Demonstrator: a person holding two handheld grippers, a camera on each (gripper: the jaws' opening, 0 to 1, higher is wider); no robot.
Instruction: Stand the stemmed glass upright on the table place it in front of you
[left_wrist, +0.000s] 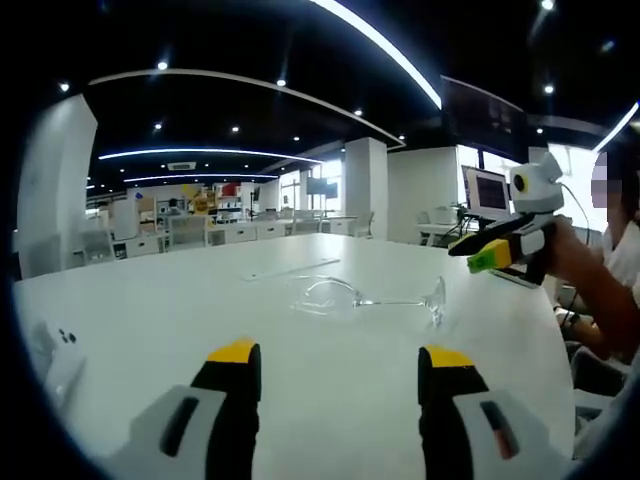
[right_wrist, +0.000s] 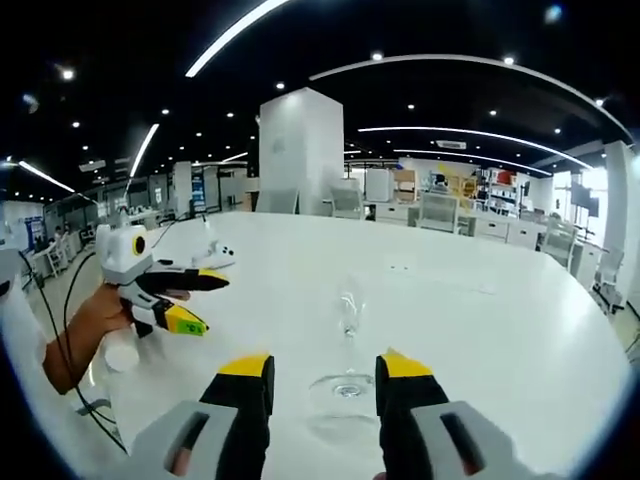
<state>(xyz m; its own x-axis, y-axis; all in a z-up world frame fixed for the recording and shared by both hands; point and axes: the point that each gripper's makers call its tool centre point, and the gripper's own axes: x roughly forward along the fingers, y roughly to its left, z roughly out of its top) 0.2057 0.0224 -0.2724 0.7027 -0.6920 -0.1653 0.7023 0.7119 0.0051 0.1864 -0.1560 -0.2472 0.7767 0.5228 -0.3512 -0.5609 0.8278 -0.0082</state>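
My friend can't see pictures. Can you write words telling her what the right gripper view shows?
A clear stemmed glass lies on its side on a white table, just ahead of the open right gripper. The left gripper, open, is held in a hand at the left.

Left gripper (left_wrist: 340, 375): grey bodies, black jaws, yellow tips; right gripper (right_wrist: 322, 385) alike; cable trails from the hand (right_wrist: 105, 312); white sleeve (left_wrist: 628, 255).

One stemmed glass (left_wrist: 370, 298), two hand-held grippers: left hand-held gripper (left_wrist: 340, 362), right hand-held gripper (right_wrist: 323, 370).
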